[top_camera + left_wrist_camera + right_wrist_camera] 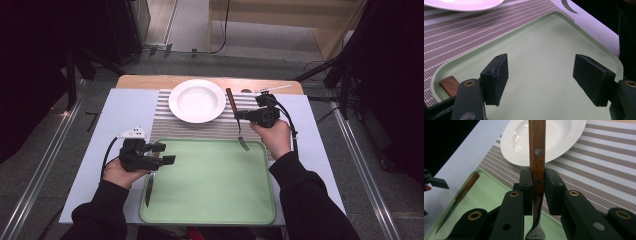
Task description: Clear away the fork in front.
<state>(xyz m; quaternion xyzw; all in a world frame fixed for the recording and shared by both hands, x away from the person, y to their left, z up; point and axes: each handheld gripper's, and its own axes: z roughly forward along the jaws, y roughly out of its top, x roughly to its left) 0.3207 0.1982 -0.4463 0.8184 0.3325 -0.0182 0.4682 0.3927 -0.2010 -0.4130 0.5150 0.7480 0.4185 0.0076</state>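
Striped mat (200,129): right gripper (537,192) clamps fork (537,150); left gripper (541,77) jaws apart, empty, over tray (536,50).

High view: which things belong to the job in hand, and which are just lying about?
In the job: fork in the right gripper; knife; tray; left gripper, open.
Lying about: plate; striped mat.

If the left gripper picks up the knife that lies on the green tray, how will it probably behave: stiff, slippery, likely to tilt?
The knife looks rigid: a wooden handle with a thin metal blade, so it should not bend. It lies flat against the tray edge, so getting under it may be awkward. Gripped at the handle, the long blade would probably tilt downward.
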